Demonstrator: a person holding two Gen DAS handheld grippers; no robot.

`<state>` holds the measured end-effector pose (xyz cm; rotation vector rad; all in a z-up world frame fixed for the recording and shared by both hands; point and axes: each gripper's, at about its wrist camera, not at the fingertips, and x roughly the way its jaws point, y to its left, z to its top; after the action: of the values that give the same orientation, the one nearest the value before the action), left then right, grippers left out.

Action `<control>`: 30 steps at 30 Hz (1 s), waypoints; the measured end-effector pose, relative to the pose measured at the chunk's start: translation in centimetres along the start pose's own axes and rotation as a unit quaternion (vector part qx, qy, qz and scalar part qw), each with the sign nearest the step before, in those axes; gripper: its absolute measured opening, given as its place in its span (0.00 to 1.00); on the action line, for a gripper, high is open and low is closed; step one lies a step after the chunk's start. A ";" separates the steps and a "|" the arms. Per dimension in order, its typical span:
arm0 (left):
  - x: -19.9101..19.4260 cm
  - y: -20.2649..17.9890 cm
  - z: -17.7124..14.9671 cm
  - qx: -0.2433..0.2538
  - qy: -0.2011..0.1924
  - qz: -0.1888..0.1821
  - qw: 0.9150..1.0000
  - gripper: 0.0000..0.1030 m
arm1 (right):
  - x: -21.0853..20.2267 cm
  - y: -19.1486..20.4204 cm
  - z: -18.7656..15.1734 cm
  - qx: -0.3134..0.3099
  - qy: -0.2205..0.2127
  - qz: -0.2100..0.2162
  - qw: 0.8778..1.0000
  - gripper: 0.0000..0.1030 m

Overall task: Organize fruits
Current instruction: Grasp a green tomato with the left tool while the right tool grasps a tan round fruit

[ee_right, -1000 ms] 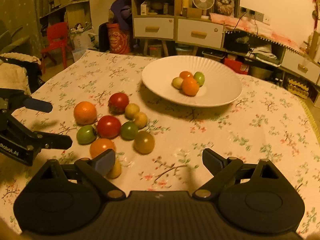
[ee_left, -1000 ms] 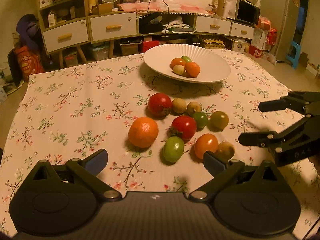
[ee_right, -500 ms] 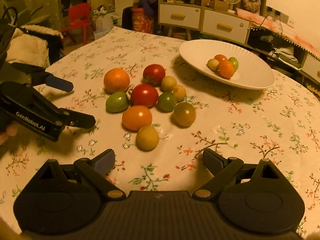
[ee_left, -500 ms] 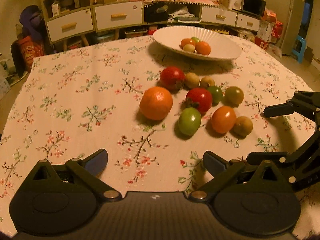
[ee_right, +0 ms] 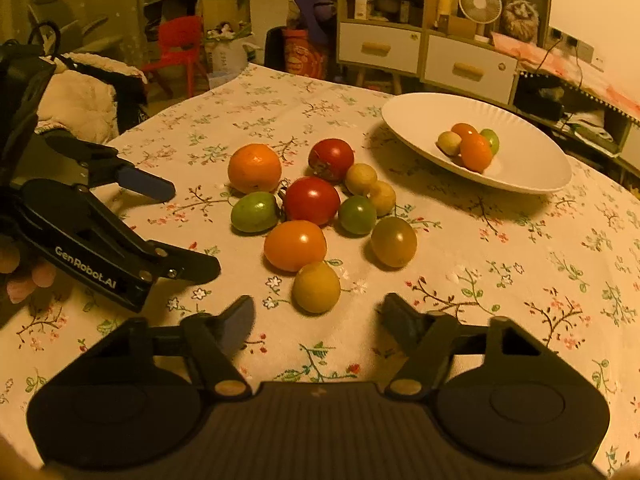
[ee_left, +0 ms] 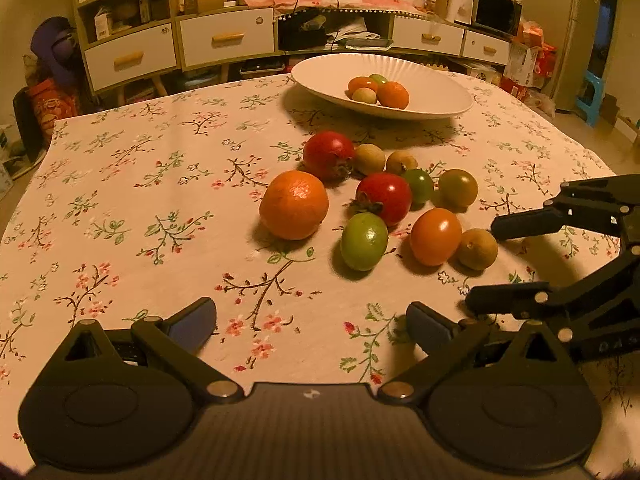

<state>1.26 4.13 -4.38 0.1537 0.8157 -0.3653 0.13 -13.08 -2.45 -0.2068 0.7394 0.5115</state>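
Several loose fruits lie in a cluster on the floral tablecloth: an orange (ee_left: 294,205), red tomatoes (ee_left: 384,198), a green one (ee_left: 363,241), an orange tomato (ee_left: 435,236) and a small yellow-brown fruit (ee_left: 477,249). A white plate (ee_left: 432,96) behind them holds several small fruits. My left gripper (ee_left: 310,326) is open and empty, in front of the cluster. My right gripper (ee_right: 318,318) is open and empty, its fingers either side of the near yellow fruit (ee_right: 316,287) and just short of it. It also shows in the left wrist view (ee_left: 486,266).
The table's edges lie left and right of the cloth. Drawers and shelves (ee_left: 226,38) stand behind the table, with a microwave (ee_left: 496,10) at the right. A red chair (ee_right: 178,46) and a cushioned seat (ee_right: 80,96) stand to the left of the table.
Both grippers have moved in toward the fruit cluster. The right gripper has come up to the small yellow fruit and narrowed somewhat. No fruit has moved.
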 end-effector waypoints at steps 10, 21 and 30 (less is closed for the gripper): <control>0.0 -0.2 0.3 -0.003 -0.008 -0.010 1.000 0.93 | -0.1 0.2 0.4 -0.009 -0.011 0.019 1.000 0.29; 0.5 -0.7 1.2 -0.006 -0.021 -0.018 1.000 0.67 | -0.1 0.0 0.6 -0.002 -0.007 0.023 1.000 0.22; 0.8 -1.6 1.7 -0.002 -0.028 -0.042 0.999 0.49 | -0.2 -0.1 0.5 0.000 -0.007 0.019 1.000 0.22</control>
<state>2.30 1.94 -3.79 0.1055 0.7690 -0.4447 0.35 -13.09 -1.90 -0.1889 0.7300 0.5494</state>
